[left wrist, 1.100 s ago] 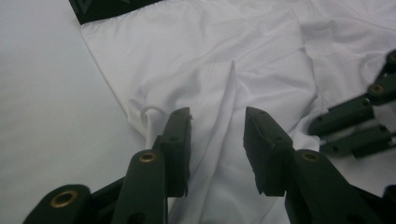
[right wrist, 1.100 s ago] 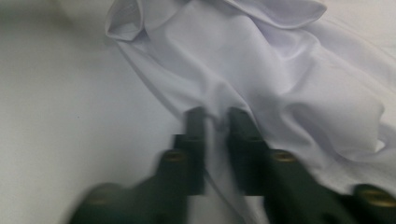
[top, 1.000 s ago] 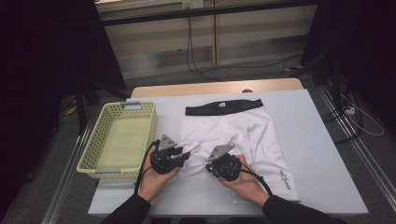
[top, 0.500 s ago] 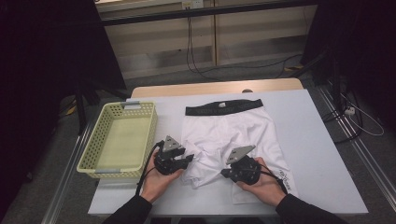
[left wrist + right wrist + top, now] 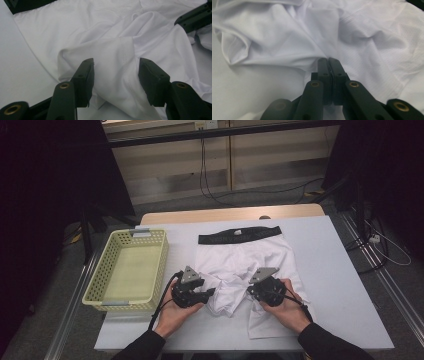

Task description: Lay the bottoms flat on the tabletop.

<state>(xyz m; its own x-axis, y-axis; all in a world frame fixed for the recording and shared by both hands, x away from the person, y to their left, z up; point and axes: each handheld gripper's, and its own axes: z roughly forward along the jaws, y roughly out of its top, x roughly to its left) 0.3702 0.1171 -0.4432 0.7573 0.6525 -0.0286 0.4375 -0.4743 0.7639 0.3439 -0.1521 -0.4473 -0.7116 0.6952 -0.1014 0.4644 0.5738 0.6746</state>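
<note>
White shorts (image 5: 240,257) with a black waistband (image 5: 239,236) lie flat on the white table (image 5: 340,285), their near left leg bunched into folds. My left gripper (image 5: 212,291) is at that bunched leg. In the left gripper view it (image 5: 116,62) stands open, its jaws on either side of a raised ridge of the white fabric (image 5: 112,82). My right gripper (image 5: 254,292) rests on the near right part of the shorts. In the right gripper view it (image 5: 328,60) is shut, pinching a fold of the fabric (image 5: 287,50) at its tips.
A pale yellow perforated basket (image 5: 117,303) stands at the table's left side, close to my left hand. Bare table surface lies to the right of the shorts. Beyond the far edge are cables (image 5: 210,175) on the floor.
My right gripper has moved to the right, and slightly away from me, across the shorts. The left gripper has stayed almost in place at the bunched leg.
</note>
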